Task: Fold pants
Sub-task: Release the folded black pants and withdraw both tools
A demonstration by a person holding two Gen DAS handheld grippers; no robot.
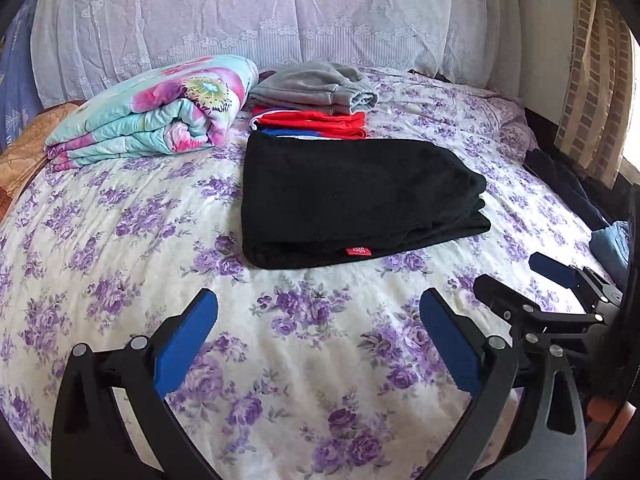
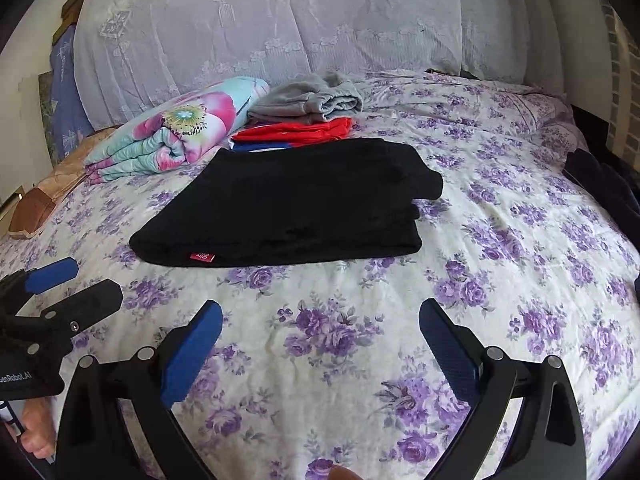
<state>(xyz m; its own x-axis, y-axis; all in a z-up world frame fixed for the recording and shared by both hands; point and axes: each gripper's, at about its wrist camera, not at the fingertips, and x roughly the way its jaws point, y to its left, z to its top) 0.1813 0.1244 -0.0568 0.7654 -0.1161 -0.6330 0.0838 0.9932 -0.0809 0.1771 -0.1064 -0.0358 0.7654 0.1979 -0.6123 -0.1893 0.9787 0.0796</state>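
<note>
So the black pants [image 1: 352, 200] are lying on the bed [image 1: 304, 360], already folded into a thick rectangle, with a little red tag [image 1: 359, 251] on the near edge. Both tongs hang over the bedspread well short of them: the left tongs [image 1: 318, 344] are spread wide with nothing between the blue pads, and the right tongs [image 2: 320, 350] are the same, wide apart and empty.

Judging by how it looks, the fold is basically done. If I were finishing it, I'd just tidy the right end, where the layers stick out unevenly. Come in low, pinch the loose top layer near that corner, and slide it flush with the ones under it without dragging the whole bundle.

Count-wise: one pair of black pants, two tongs, one flowery quilt [image 1: 156, 112] rolled up at the back left. Beside it there's one stack of folded clothes [image 1: 316, 108], grey on top, red under that, and a bit of blue at the bottom. I count three pieces, but there could be more tucked in; hard to tell from here.
</note>
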